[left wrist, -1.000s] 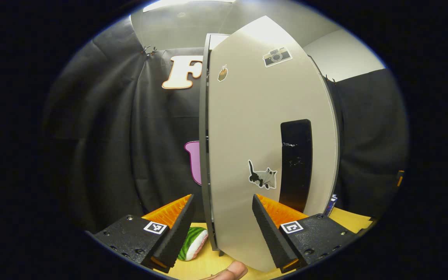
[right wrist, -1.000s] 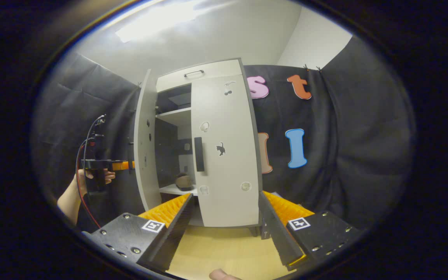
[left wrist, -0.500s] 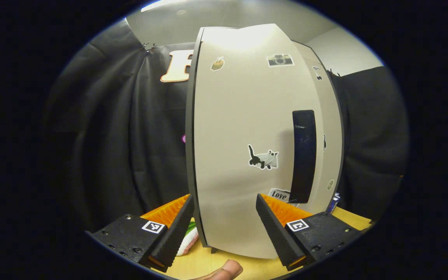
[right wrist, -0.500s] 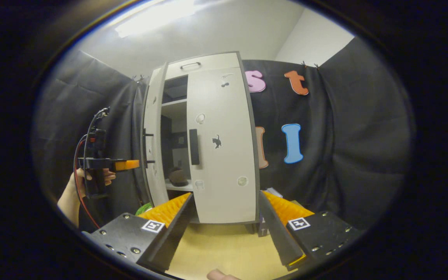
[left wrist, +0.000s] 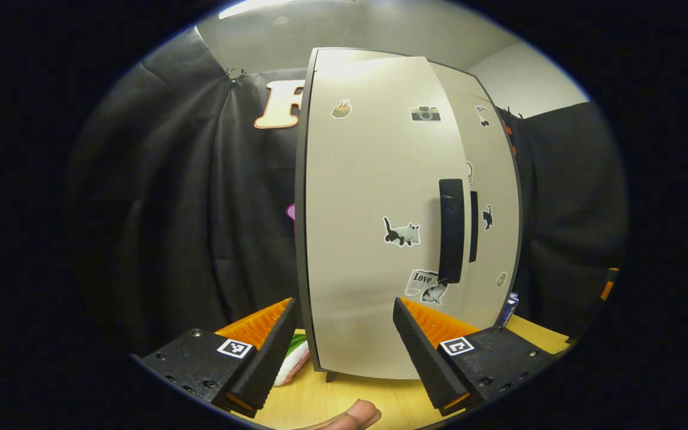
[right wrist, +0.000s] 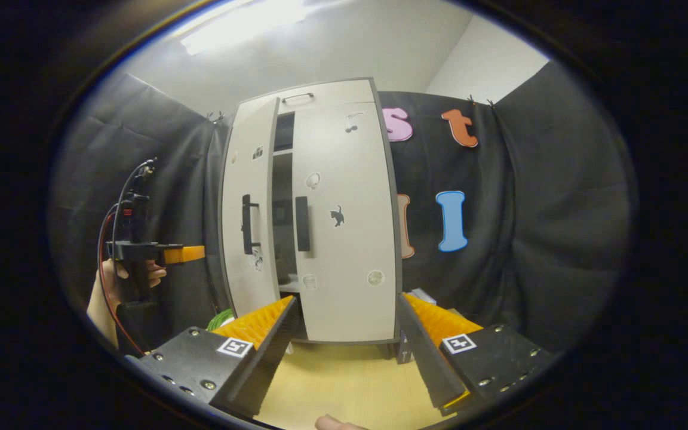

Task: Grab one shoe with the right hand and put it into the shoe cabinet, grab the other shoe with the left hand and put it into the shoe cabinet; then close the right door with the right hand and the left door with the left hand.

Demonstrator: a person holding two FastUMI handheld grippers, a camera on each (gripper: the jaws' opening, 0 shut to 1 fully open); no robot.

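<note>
Left door (right wrist: 248, 221) swung nearly shut since earlier, slim gap left; shoes likely inside. Left tool (left wrist: 344, 346) at 6 o'clock, right tool (right wrist: 344, 352): both wide open, empty.

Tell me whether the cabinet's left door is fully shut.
Not quite: in the right gripper view a dark gap remains between the left door and the right door.

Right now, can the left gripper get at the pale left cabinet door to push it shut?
Probably yes. The left gripper is open, facing the pale left cabinet door, nothing between them. The door stands slightly ajar.
</note>
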